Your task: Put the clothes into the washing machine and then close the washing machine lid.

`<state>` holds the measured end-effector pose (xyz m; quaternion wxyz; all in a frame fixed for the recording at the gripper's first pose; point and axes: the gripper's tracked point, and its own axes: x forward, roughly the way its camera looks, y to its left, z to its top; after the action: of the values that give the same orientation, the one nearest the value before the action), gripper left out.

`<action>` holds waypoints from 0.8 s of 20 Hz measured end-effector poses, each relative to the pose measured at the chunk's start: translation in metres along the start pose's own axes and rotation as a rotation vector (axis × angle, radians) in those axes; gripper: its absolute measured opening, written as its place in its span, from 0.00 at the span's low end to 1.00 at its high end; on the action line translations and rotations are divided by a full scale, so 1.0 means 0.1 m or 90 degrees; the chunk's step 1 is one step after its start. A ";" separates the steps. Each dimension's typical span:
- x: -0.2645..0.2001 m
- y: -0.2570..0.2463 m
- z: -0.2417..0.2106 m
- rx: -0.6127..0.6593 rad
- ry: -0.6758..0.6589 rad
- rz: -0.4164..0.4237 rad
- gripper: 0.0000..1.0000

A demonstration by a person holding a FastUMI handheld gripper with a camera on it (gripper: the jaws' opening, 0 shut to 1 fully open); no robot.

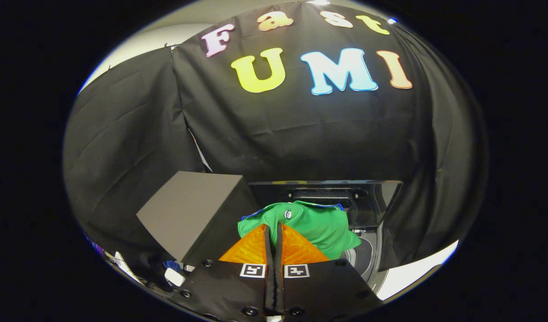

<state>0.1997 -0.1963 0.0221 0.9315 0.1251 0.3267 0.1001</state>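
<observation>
Between our two fingers, pinched at their tips, hangs the green fabric garment (pixel 318 226), a soft shirt with a thin blue edge along its upper hem and a small round badge near the fold. We hold our gripper (pixel 274 230) closed on it: the two fingers meet with almost no gap, and the cloth bunches out beyond them and to the right.

Directly behind the garment stands the dark, glossy washing machine lid (pixel 367 201), raised upright. Below and right of the garment we see a curved slice of the washing machine's round drum opening (pixel 363 257), pale grey and ringed; the garment hangs over its edge, and we cannot tell whether any of the cloth has yet touched the inside. Nothing of the drum's contents can be made out.

Left of the garment sits a plain grey box-shaped panel (pixel 189 210) with a flat matte top. Further left and lower than the garment lie a few small bits, white and blue, too blurred to name. Behind the garment and lid hangs the black cloth booth wall (pixel 300 134). Our gripper points level, towards the lid.
</observation>
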 end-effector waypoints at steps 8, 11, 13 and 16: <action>0.61 -0.35 -0.73 0.020 0.053 -0.063 0.01; 0.89 -0.52 -1.00 0.042 0.070 -0.091 0.01; 1.02 -0.61 -1.21 0.047 0.087 -0.105 0.02; 1.24 -0.74 -1.46 0.060 0.107 -0.125 0.01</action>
<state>0.2097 -0.2091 -0.1826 0.8991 0.1269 0.4189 0.0031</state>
